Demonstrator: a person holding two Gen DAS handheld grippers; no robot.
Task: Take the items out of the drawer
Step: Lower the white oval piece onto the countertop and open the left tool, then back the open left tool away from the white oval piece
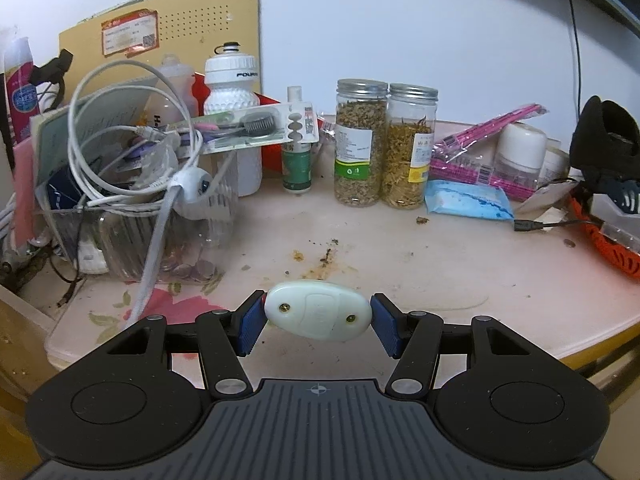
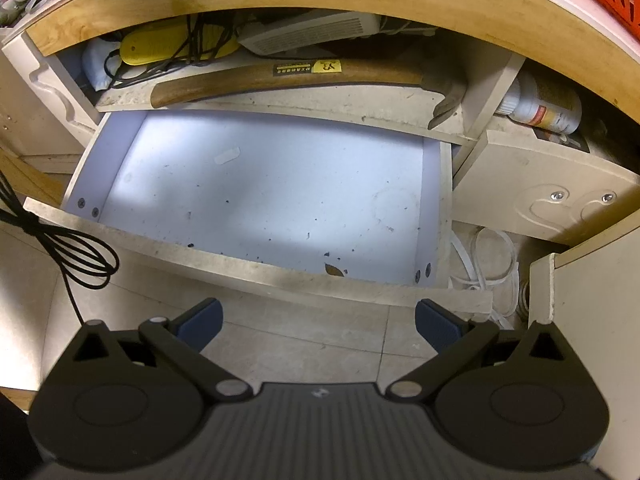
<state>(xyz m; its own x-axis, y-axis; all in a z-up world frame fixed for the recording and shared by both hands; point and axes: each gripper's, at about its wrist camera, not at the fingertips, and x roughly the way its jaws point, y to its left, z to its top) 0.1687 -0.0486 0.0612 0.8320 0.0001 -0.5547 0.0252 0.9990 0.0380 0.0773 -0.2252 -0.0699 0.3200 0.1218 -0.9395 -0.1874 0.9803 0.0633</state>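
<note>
Left wrist view is showing the left tongs (image 1: 318, 316) pinching a white oval case (image 1: 318, 314) low above the desk (image 1: 460, 276); released tilted, it could slide. Right tongs (image 2: 318, 322) are hanging wide over the emptied drawer (image 2: 260, 188).

You are working in a lived-in home, at a cluttered desk (image 1: 400, 264) against a white wall: jars of dried herbs (image 1: 360, 144), a sports bottle (image 1: 232, 92), a tissue pack (image 1: 466, 200) and tangled cables (image 1: 132, 140) are crowding it. Below, an open drawer (image 2: 260, 200) is sitting under a shelf holding a hammer (image 2: 304, 76).
</note>
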